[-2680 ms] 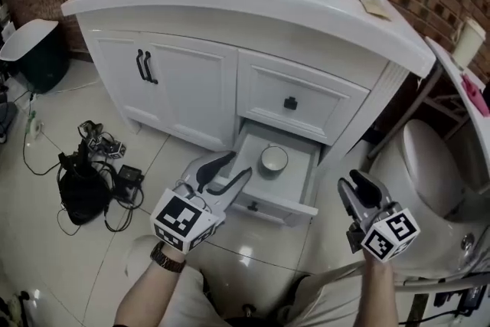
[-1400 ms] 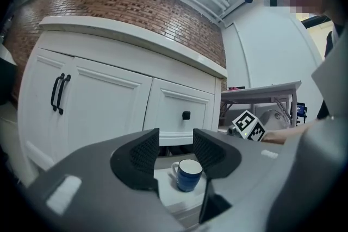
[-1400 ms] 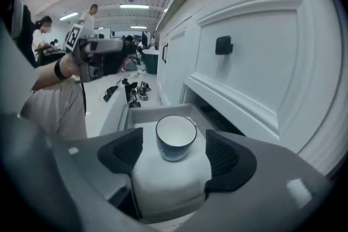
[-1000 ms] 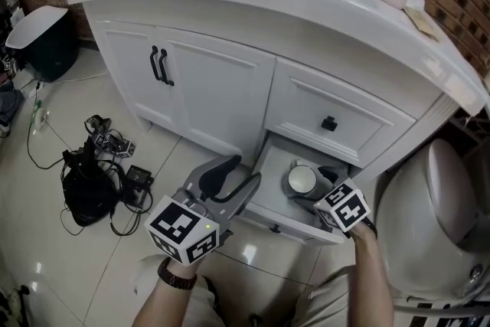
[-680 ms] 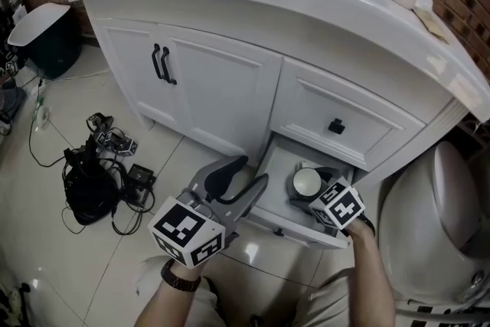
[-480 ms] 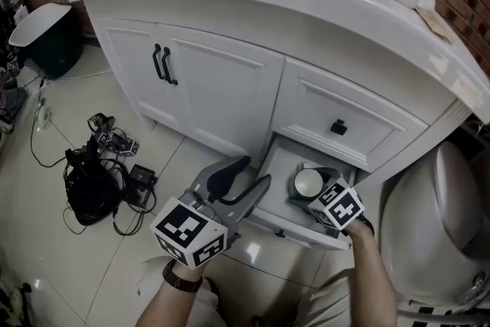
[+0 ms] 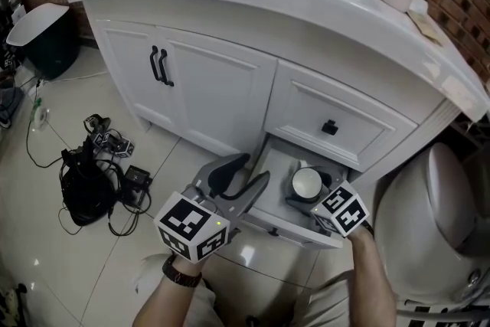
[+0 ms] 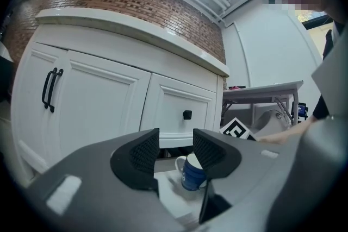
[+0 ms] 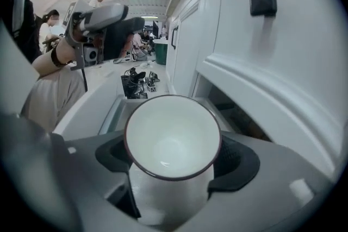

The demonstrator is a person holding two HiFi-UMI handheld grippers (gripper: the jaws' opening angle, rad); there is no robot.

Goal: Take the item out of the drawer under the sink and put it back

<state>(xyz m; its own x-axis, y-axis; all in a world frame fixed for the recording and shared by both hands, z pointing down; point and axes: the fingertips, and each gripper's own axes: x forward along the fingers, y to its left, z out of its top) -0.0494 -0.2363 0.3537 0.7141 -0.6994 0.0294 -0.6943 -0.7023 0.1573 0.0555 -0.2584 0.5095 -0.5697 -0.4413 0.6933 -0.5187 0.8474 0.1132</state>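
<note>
The bottom drawer (image 7: 277, 168) under the sink stands pulled out. A mug (image 7: 307, 181), blue outside and white inside, stands upright in it. My right gripper (image 7: 311, 189) reaches into the drawer from the right, and its jaws are closing with the mug (image 9: 173, 138) between them. The pads sit close at its sides, and no firm press shows. My left gripper (image 7: 246, 171) hovers open and empty at the drawer's left front corner. In the left gripper view the mug (image 8: 192, 172) shows beyond the open left gripper (image 8: 176, 149).
The white vanity has an upper drawer with a black knob (image 7: 330, 127) and double doors with black handles (image 7: 157, 65). A black bag with cables (image 7: 92, 184) lies on the tiled floor at left. A toilet (image 7: 436, 218) stands close at right, a lidded bin (image 7: 34, 34) far left.
My right gripper has gone from in front of the vanity into the drawer and now flanks the mug. The left gripper has stayed by the drawer's left corner.
</note>
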